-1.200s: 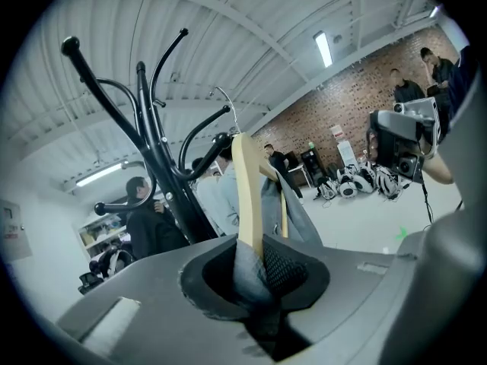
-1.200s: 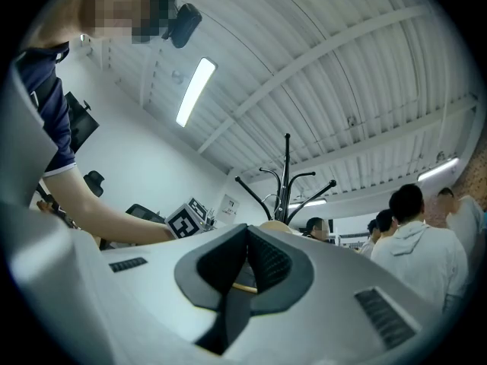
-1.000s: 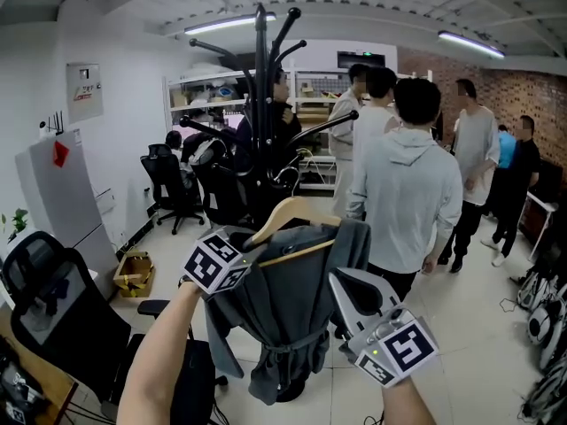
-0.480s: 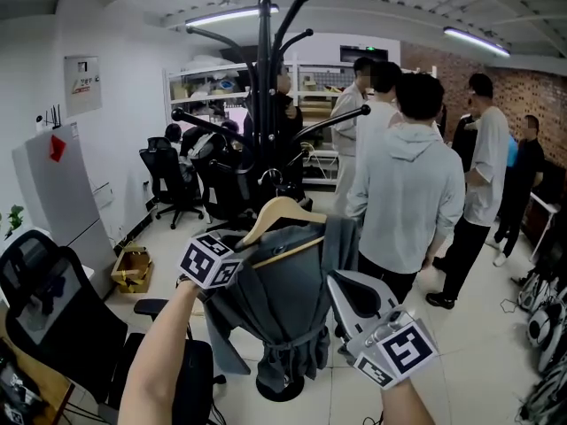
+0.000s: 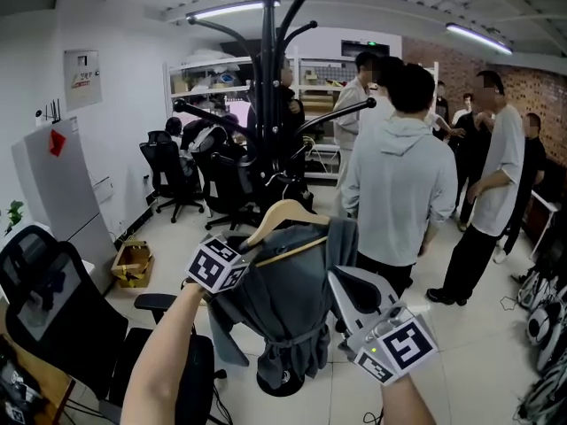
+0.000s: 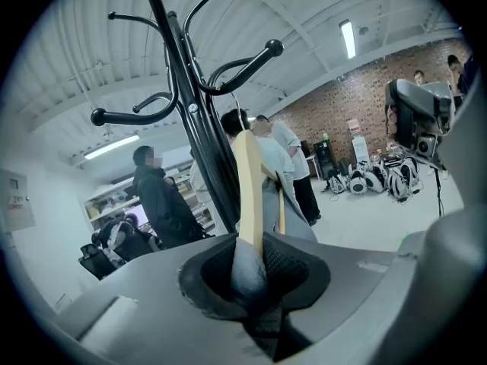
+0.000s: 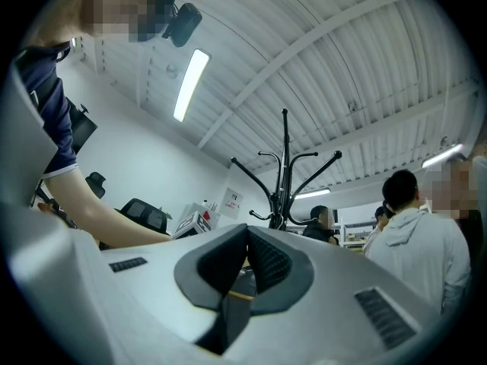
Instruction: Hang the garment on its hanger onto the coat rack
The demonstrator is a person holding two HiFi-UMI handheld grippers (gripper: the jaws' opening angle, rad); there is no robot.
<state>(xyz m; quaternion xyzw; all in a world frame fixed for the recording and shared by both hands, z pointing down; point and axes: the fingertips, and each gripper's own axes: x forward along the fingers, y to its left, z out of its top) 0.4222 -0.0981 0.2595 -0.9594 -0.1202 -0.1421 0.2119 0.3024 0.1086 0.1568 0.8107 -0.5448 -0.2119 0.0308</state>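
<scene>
A black coat rack [image 5: 267,104] with curved arms stands straight ahead, its round base [image 5: 279,379] on the floor under the garment. A wooden hanger [image 5: 288,215] carries a dark grey garment [image 5: 283,299] in front of the pole, below the arms. My left gripper [image 5: 241,257] is shut on the hanger's left shoulder, cloth and wood together [image 6: 247,204]. My right gripper [image 5: 341,280] is at the garment's right side, its jaws [image 7: 245,268] closed on a fold of grey cloth. In the left gripper view the coat rack [image 6: 190,105] rises just behind the hanger.
Several people stand close behind and to the right of the rack, the nearest in a light grey hoodie [image 5: 399,193]. Black office chairs [image 5: 53,308] stand at my left and further back [image 5: 173,184]. A cardboard box [image 5: 133,268] lies on the floor by the white wall.
The rack has come nearer and stands taller in view, its base now showing under the garment. Both grippers keep their hold. The people at the right have shifted about.
</scene>
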